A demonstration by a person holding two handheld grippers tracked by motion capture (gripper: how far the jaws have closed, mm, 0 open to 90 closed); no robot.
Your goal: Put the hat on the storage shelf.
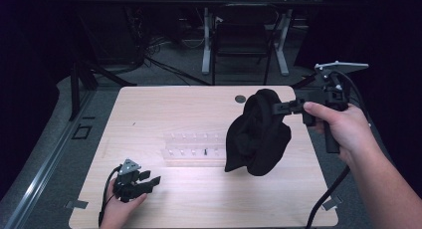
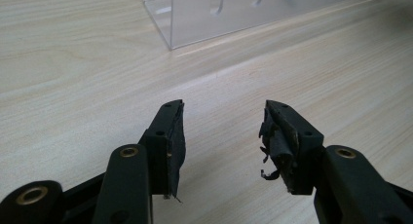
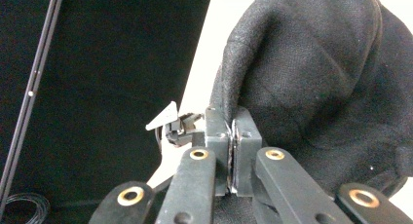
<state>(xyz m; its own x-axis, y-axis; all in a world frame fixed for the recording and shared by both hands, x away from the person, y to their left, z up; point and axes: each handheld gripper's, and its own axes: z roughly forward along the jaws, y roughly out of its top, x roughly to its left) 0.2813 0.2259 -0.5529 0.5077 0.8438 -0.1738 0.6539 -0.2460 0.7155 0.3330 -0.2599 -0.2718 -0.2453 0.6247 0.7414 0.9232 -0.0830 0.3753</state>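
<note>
A black knit cloth (image 1: 257, 133), like a beanie, hangs in the air over the right half of the table. My right gripper (image 1: 278, 107) is shut on its upper edge and holds it up; in the right gripper view the two jaws pinch the fabric hem (image 3: 230, 118), and the black cloth (image 3: 311, 73) bulges to the right. My left gripper (image 1: 153, 180) rests low at the table's front left, open, with nothing between its fingertips. In the left gripper view the left gripper (image 2: 221, 129) stands spread over bare wood.
A clear acrylic rack (image 1: 193, 148) with small pegs lies at the table's middle, just left of the hanging cloth; the same rack (image 2: 234, 14) sits ahead of the left jaws. A small dark round hole (image 1: 240, 98) marks the far edge. A chair (image 1: 242, 45) stands beyond the table.
</note>
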